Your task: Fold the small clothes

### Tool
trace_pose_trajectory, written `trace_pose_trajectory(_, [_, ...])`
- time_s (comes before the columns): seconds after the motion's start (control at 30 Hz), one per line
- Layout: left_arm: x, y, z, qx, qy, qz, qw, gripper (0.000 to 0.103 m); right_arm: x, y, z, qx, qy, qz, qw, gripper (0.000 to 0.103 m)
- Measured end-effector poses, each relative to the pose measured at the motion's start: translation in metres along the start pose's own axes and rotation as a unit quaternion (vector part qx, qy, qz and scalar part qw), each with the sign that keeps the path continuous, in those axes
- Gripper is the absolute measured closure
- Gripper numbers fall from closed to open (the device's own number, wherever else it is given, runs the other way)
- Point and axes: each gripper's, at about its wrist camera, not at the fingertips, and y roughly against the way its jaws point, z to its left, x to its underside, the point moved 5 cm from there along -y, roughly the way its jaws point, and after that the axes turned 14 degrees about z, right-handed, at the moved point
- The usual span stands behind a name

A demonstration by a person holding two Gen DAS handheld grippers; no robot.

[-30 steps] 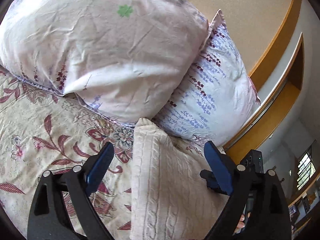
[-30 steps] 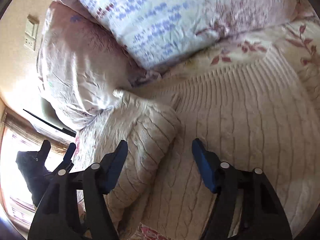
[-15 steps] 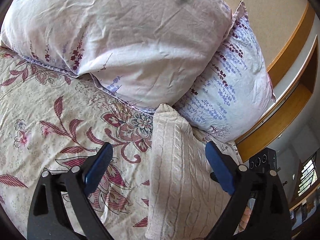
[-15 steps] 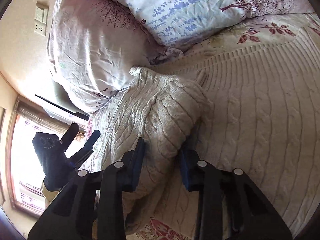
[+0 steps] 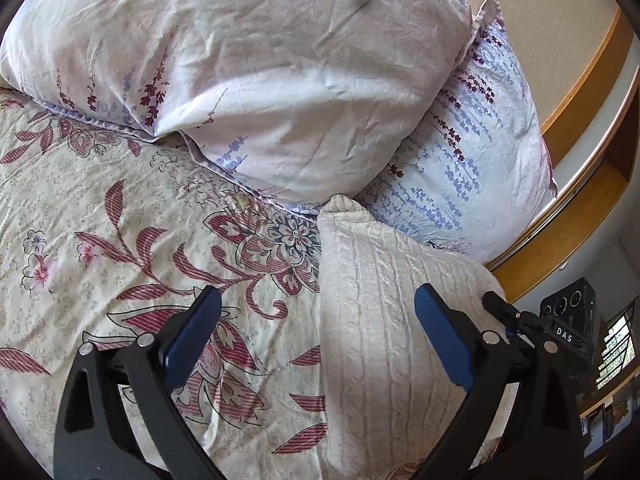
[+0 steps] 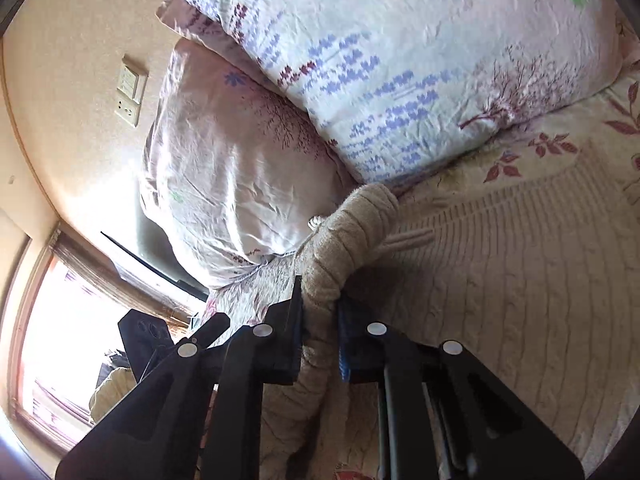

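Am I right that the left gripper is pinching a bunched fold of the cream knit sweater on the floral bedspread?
Not quite: the right gripper is closing on that bunched fold of the cream knit sweater, as the right wrist view shows. The left gripper is open, gripping nothing. The floral bedspread is correct.

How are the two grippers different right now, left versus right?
The left gripper has wide jaws, opening, nothing pinched; the right gripper is closing its nearly shut jaws on a bunched fold of the cream sweater. The left hangs over the bedspread and sweater edge. Both have blue pads on black fingers.
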Motion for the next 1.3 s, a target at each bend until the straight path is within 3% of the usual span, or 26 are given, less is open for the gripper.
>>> trace_pose_trajectory(0.17, [0.002, 0.000, -0.009, 0.003, -0.020, 0.002, 0.9998, 0.004, -0.015, 0.049, -0.012, 0.051, -0.013, -0.049, 0.997, 0.089])
trace_pose_trajectory(0.3, [0.008, -0.003, -0.025, -0.007, -0.060, 0.008, 0.9981, 0.002, -0.021, 0.098, -0.035, 0.106, -0.030, -0.102, 0.989, 0.089])
trace_pose_trajectory(0.47, [0.020, -0.014, -0.045, -0.028, -0.113, 0.028, 0.9928, 0.002, -0.009, 0.090, -0.104, 0.174, -0.120, -0.053, 0.976, 0.089])
trace_pose_trajectory(0.57, [0.026, -0.019, -0.052, -0.045, -0.142, 0.031, 0.9884, 0.002, 0.000, 0.087, -0.120, 0.164, -0.134, -0.051, 0.976, 0.089])
trace_pose_trajectory(0.67, [0.029, -0.022, -0.056, -0.056, -0.160, 0.031, 0.9851, 0.002, -0.006, 0.100, -0.108, 0.133, -0.117, -0.081, 0.981, 0.089])
trace_pose_trajectory(0.77, [0.031, -0.024, -0.057, -0.054, -0.164, 0.037, 0.9844, 0.002, -0.010, 0.116, -0.094, 0.161, -0.090, -0.112, 0.976, 0.094])
trace_pose_trajectory(0.9, [0.033, -0.026, -0.060, -0.053, -0.171, 0.044, 0.9828, 0.002, -0.002, 0.098, -0.132, 0.198, -0.138, -0.061, 0.969, 0.094])
trace_pose_trajectory(0.97, [0.035, -0.027, -0.062, -0.057, -0.179, 0.045, 0.9811, 0.002, 0.006, 0.095, -0.145, 0.181, -0.157, -0.052, 0.970, 0.092])
trace_pose_trajectory(1.03, [0.037, -0.028, -0.065, -0.064, -0.189, 0.046, 0.9789, 0.002, 0.011, 0.106, -0.142, 0.163, -0.164, -0.069, 0.971, 0.084])
trace_pose_trajectory(1.1, [0.038, -0.030, -0.067, -0.070, -0.195, 0.049, 0.9771, 0.002, 0.017, 0.120, -0.135, 0.151, -0.161, -0.085, 0.972, 0.064])
trace_pose_trajectory(1.3, [0.051, -0.034, -0.081, -0.090, -0.239, 0.051, 0.9656, 0.002, 0.031, 0.127, -0.120, 0.130, -0.146, -0.071, 0.978, 0.061])
